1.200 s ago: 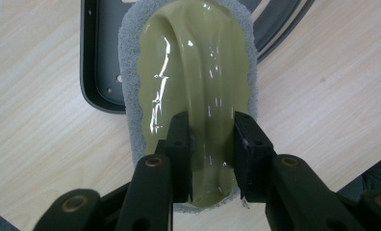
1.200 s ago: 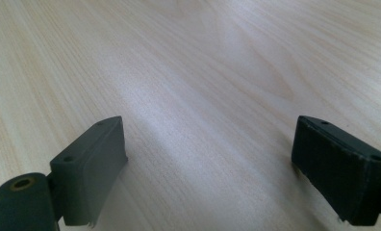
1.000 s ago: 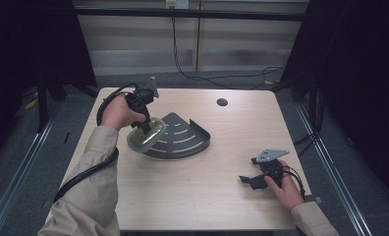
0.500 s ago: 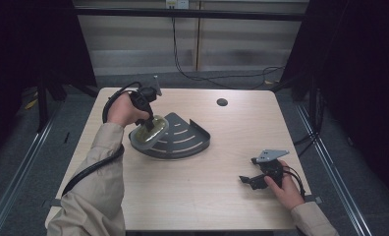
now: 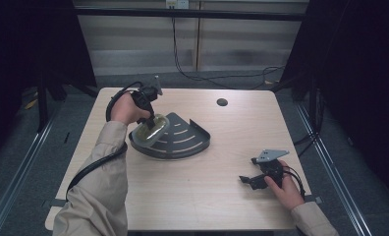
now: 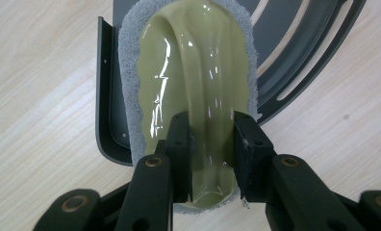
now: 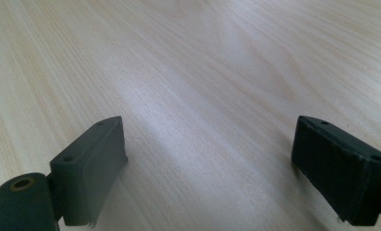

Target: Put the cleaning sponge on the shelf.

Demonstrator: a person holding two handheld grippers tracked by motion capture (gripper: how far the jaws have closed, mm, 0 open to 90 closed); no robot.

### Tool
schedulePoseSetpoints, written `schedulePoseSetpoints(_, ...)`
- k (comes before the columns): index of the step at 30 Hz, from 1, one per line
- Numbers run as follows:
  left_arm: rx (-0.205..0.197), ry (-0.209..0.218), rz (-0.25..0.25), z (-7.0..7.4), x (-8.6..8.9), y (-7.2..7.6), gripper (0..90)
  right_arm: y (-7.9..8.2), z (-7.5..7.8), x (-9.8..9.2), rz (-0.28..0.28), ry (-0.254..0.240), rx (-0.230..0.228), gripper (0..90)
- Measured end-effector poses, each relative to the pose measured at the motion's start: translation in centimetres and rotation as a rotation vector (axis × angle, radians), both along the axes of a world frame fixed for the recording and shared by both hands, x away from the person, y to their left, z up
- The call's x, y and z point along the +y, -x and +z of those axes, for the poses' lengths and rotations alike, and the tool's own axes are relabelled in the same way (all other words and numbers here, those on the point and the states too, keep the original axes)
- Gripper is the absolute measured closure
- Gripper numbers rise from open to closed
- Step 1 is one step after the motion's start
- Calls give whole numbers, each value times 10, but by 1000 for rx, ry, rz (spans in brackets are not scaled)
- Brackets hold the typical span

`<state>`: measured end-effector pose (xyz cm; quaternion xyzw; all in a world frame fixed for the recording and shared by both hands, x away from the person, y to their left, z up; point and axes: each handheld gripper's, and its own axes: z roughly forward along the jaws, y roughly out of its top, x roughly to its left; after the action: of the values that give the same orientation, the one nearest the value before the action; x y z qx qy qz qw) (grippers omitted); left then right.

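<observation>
The left gripper (image 6: 211,144) has its 2 black jaws clamped on the raised handle ridge of an olive-green scrubbing brush (image 6: 193,82), one pad pressed against each side of the glossy plastic near the brush's near end. Around the green body runs a grey scouring pad (image 6: 131,96) with a fuzzy, wavy edge, and it faces down onto a dark grey corner shelf (image 6: 107,110), a quarter-round metal rack with curved slots and a low raised rim. In the left gripper view the brush lies across the straight-walled edge of the rack, its near end reaching past the rim over the pale wooden table (image 6: 39,96). From the high view the brush (image 5: 151,131) sits tilted at the left end of the rack (image 5: 187,142), with the left gripper (image 5: 148,105) above it, gripped by the person's left hand (image 5: 126,108), whose beige sleeve (image 5: 97,191) and trailing black cable run down toward the bottom edge. The rack rests left of the table's middle. Well apart from it, near the right front part of the table (image 5: 182,196), the right gripper (image 5: 254,179) lies low by the surface in the person's right hand (image 5: 283,187). Its 2 jaws stand wide apart with bare wood grain between them in the right gripper view (image 7: 208,163), holding nothing. A small dark round hole (image 5: 222,102) marks the far side of the tabletop.
</observation>
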<state>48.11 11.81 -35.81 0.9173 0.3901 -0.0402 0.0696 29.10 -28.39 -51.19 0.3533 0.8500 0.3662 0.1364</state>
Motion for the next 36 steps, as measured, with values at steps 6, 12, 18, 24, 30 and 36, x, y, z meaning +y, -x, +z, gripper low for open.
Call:
schedulePoseSetpoints(6, 6, -1, 3, -5, -1, -5, 707, 0, 0, 0, 0, 0, 0, 114)
schedulePoseSetpoints(12, -7, -9, 1, -12, 1, -9, 708, 0, 0, 0, 0, 0, -1, 114)
schedulePoseSetpoints(18, -5, -7, 8, -22, 5, -13, 708, 0, 0, 0, 1, 1, -2, 114)
schedulePoseSetpoints(24, -7, 2, 10, -30, 4, -16, 707, 0, 0, 0, -1, -1, -2, 114)
schedulePoseSetpoints(30, -10, 3, 12, -36, 3, -19, 707, 0, 0, 0, -1, -1, -2, 114)
schedulePoseSetpoints(36, -18, 9, 17, -43, 2, -22, 707, 0, 0, 0, -1, -1, -2, 114)
